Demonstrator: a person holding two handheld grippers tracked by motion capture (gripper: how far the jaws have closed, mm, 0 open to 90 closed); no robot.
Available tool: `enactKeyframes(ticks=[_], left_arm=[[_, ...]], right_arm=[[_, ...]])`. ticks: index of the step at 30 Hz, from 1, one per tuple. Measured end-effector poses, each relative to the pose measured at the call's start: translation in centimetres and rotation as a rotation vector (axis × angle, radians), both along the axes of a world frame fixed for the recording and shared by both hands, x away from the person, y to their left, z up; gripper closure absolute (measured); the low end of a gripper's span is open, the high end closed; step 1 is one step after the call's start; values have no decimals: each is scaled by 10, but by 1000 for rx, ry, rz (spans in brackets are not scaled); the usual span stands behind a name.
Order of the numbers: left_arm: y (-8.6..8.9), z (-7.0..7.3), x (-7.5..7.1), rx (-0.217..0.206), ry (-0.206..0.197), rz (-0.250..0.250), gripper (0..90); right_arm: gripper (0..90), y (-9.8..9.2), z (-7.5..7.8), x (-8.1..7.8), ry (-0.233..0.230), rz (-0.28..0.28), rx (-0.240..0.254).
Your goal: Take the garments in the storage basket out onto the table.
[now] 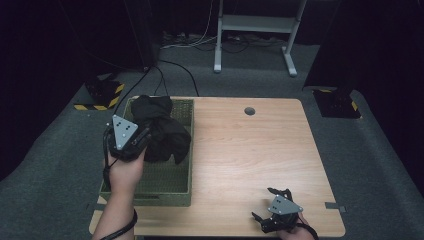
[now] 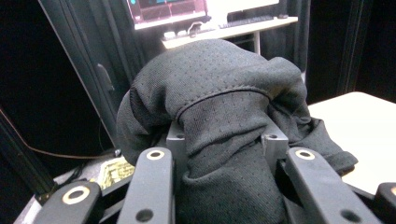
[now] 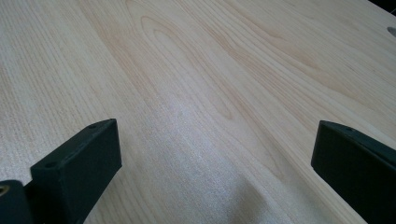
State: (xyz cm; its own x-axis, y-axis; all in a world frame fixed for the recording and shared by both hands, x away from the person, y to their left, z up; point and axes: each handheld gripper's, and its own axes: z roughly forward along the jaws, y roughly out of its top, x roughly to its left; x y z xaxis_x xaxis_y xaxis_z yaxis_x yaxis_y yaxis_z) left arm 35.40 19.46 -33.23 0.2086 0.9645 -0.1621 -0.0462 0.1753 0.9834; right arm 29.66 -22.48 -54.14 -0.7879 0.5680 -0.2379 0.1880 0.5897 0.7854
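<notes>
A black cloth garment point(image 1: 162, 129) hangs bunched above the green woven basket point(image 1: 170, 187) at the table's left side. My left gripper point(image 1: 142, 135) is shut on it and holds it up over the basket. In the left gripper view the black cloth point(image 2: 224, 121) bulges out between and over the jaws, hiding the fingertips. My right gripper point(image 1: 274, 202) rests low near the table's front right edge, jaws wide apart with bare wood between them. Its two black fingers point(image 3: 74, 163) frame the pale table top point(image 3: 210, 93).
The wooden table point(image 1: 250, 150) has a round cable hole point(image 1: 249, 111) near its far edge. Beyond it stand a grey desk frame point(image 1: 255, 30) and floor cables point(image 1: 175, 70). Yellow-black taped blocks point(image 1: 102, 95) sit on the carpet at both sides.
</notes>
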Motion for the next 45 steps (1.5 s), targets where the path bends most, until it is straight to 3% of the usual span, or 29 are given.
enactKeyframes(ticks=[13, 23, 28, 45], left_arm=[[-3, 31, -15, -42, -115, -7, 661], [-8, 51, -22, -30, -164, -14, 661], [-12, 67, -26, -47, -209, -28, 661], [-26, 100, -36, -70, -284, -73, 659]], right_arm=[[15, 0, 0, 0, -1, 1, 0], [15, 0, 0, 0, -2, 1, 2], [15, 0, 0, 0, -2, 1, 2], [15, -1, 0, 0, -3, 4, 7]])
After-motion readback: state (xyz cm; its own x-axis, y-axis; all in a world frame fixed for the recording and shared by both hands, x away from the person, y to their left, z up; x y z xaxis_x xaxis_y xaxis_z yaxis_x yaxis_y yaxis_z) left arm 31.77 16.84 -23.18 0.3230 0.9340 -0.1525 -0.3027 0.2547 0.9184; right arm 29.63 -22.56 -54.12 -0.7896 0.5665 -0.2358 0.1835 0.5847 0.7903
